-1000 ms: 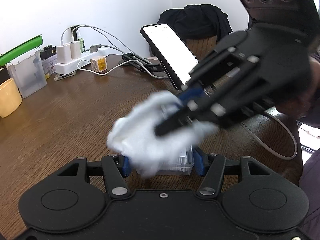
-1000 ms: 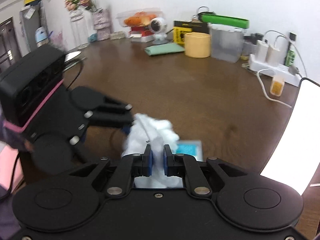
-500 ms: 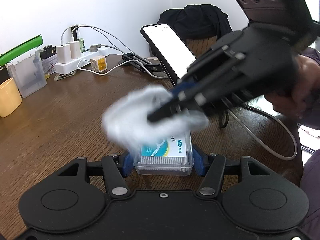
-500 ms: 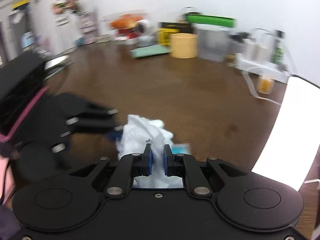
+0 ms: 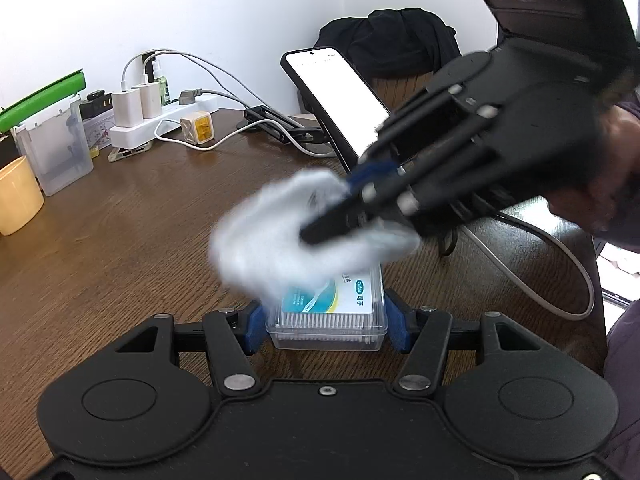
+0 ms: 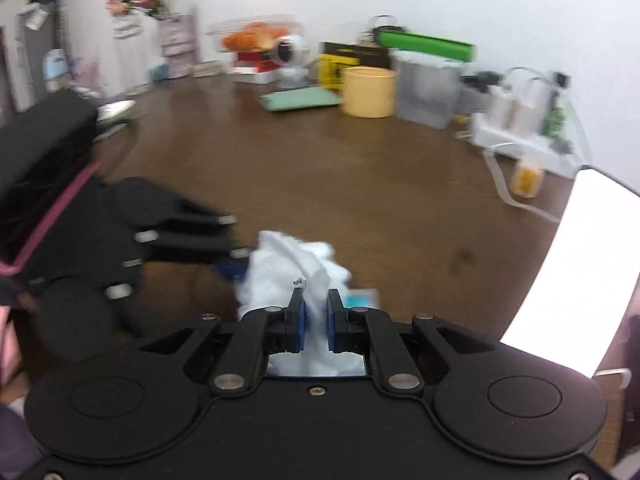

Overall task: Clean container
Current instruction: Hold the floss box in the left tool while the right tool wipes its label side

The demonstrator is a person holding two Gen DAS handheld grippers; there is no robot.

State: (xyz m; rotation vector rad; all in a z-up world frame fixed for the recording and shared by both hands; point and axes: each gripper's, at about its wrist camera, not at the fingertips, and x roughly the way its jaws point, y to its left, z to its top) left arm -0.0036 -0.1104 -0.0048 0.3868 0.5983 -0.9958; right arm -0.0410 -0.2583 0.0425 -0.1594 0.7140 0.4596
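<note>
A small clear plastic container [image 5: 326,324] with a blue and yellow label lies flat on the brown wooden table [image 5: 120,232]. My left gripper [image 5: 326,326] is shut on its two sides. My right gripper [image 6: 314,312] is shut on a crumpled white tissue [image 6: 296,268]. In the left wrist view the tissue [image 5: 280,240] rests on the far left part of the lid, and the right gripper [image 5: 320,232] reaches in from the upper right. Only a corner of the container [image 6: 362,298] shows past the tissue in the right wrist view.
A phone on a stand [image 5: 340,100] leans just behind the container, with cables [image 5: 560,264] trailing on the right. A white power strip [image 5: 160,120], a clear tub [image 5: 56,152] and a yellow cup [image 5: 16,196] stand at the back left. A person's hand [image 5: 616,184] holds the right gripper.
The tissue in the right gripper swept over the lid: it covered most of the container a second ago, slid off to the far left, and now lies over the lid's far part.
</note>
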